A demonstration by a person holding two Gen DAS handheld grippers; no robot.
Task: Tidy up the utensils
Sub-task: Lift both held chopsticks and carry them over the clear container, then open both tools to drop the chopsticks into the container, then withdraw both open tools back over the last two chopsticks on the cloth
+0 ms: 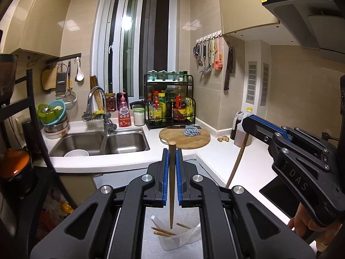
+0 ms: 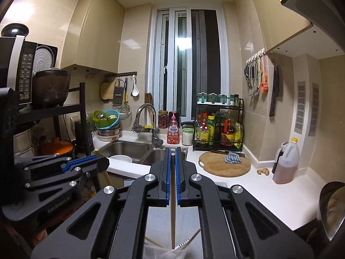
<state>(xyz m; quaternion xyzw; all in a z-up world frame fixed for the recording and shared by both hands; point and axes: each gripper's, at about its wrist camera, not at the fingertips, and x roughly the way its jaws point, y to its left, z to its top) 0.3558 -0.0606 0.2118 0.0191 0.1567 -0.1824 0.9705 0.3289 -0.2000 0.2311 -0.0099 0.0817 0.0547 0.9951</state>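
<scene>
My left gripper [image 1: 172, 151] is shut on a brown wooden chopstick [image 1: 171, 185], which stands upright between the blue pads with its tip pointing down. Under it sits a clear plastic container [image 1: 172, 240] holding several more chopsticks. In the same view my right gripper [image 1: 248, 125] comes in from the right, shut on a second chopstick [image 1: 237, 157] that hangs down at a slant. In the right wrist view the right gripper [image 2: 172, 150] clamps its chopstick [image 2: 173, 211] above the clear container [image 2: 170, 251], and the left gripper [image 2: 105, 161] is at the left.
The white counter [image 1: 215, 151] holds a double steel sink [image 1: 101, 144] with a faucet [image 1: 94, 99], a round wooden cutting board [image 1: 185, 138], a black bottle rack [image 1: 170, 105] and an oil jug [image 2: 286, 164]. A black shelf with appliances [image 2: 43, 112] stands at the left. A person's hand [image 1: 301, 226] grips the right tool.
</scene>
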